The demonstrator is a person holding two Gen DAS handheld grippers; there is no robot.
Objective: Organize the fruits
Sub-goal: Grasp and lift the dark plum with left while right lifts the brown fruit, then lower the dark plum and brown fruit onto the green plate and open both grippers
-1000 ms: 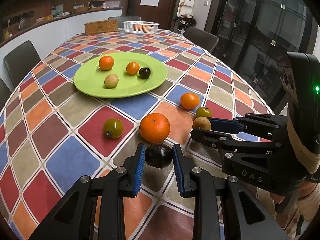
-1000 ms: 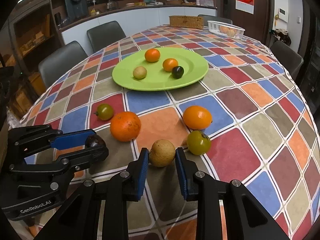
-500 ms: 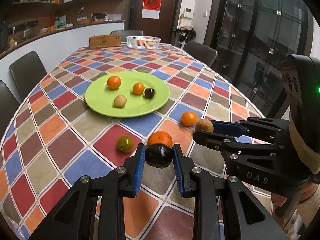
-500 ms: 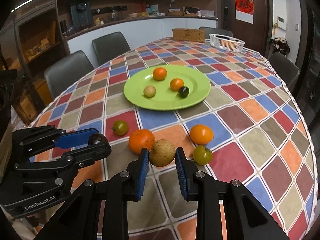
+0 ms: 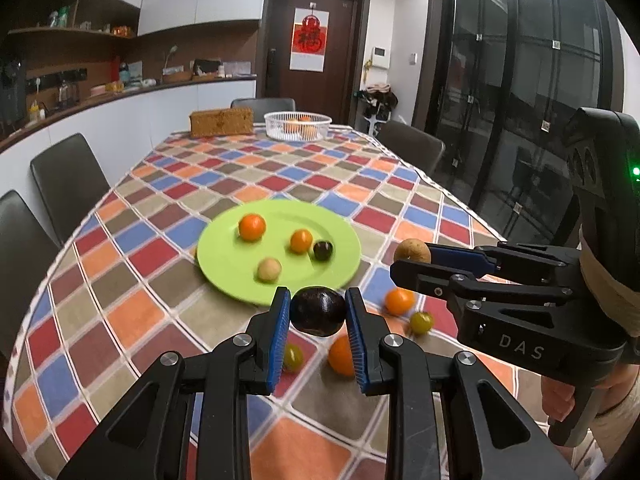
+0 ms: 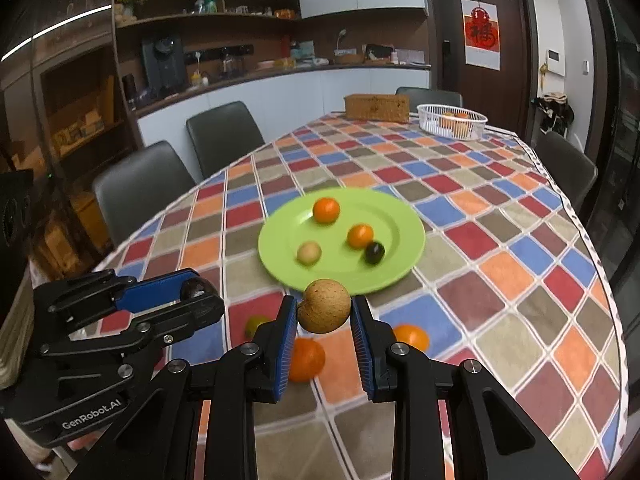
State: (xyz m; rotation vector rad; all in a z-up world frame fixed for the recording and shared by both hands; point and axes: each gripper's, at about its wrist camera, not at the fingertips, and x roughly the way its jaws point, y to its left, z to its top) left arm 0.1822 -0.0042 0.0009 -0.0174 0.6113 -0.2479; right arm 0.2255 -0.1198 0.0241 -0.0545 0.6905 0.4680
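Observation:
My left gripper (image 5: pixel 318 310) is shut on a dark plum (image 5: pixel 318 311) and holds it high above the table, short of the green plate (image 5: pixel 224 256). My right gripper (image 6: pixel 324 312) is shut on a tan round fruit (image 6: pixel 325 311), also lifted; it shows in the left wrist view (image 5: pixel 412 252) too. The plate (image 6: pixel 404 256) carries two oranges, a tan fruit and a dark plum. On the cloth below lie a large orange (image 6: pixel 306 360), a small orange (image 6: pixel 412 337) and two green fruits (image 5: pixel 421 322) (image 5: pixel 293 356).
A white basket (image 5: pixel 298 125) with fruit and a wicker box (image 5: pixel 221 122) stand at the table's far end. Dark chairs (image 6: pixel 136 188) line the left side and far end. The checked tablecloth (image 6: pixel 500 248) drops off at the right edge.
Both grippers have risen from the table with their fruits and moved toward the plate. The loose fruits on the cloth now lie below and behind the fingertips.

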